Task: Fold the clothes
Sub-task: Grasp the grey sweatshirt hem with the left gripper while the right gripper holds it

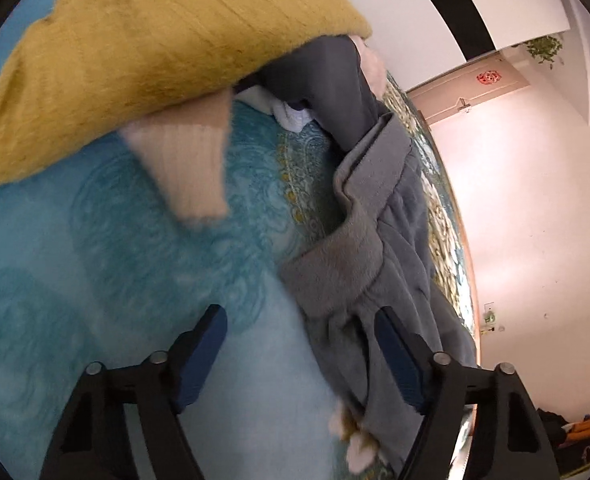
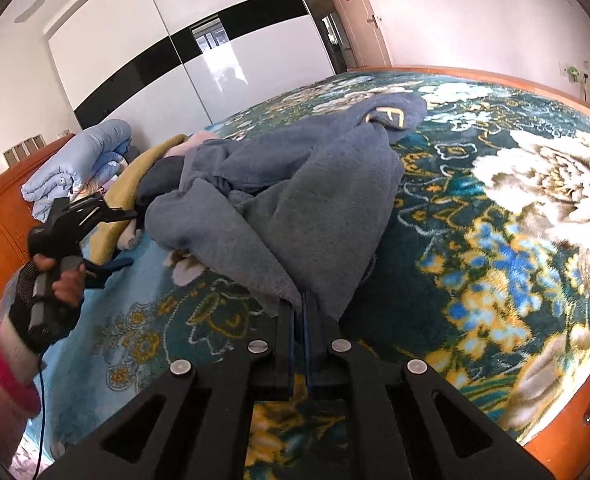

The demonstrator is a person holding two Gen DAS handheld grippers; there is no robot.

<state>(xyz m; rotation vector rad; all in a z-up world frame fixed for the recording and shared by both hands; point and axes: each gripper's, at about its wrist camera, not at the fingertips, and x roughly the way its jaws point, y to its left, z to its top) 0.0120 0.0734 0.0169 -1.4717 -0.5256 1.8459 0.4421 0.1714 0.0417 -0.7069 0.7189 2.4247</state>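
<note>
Right gripper (image 2: 300,304): jaws pressed together, pinching an edge of the grey fleece garment (image 2: 295,184), which lay crumpled on the bed (image 2: 495,240) toward 12 o'clock. Left gripper (image 1: 301,356): jaws spread, empty, beside the garment's cuff at 1 o'clock, with the yellow sweater (image 1: 143,60) heaped at 11 o'clock. Judged best: left takes a matching edge, both draw the cloth flat.

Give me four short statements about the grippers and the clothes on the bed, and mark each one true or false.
1. The right gripper is shut on the grey fleece garment. True.
2. The left gripper is shut on the yellow sweater. False: its jaws stand open and hold nothing.
3. The grey fleece garment lies neatly folded. False: it is rumpled in a heap.
4. The floral blanket covers the bed. True.
</note>
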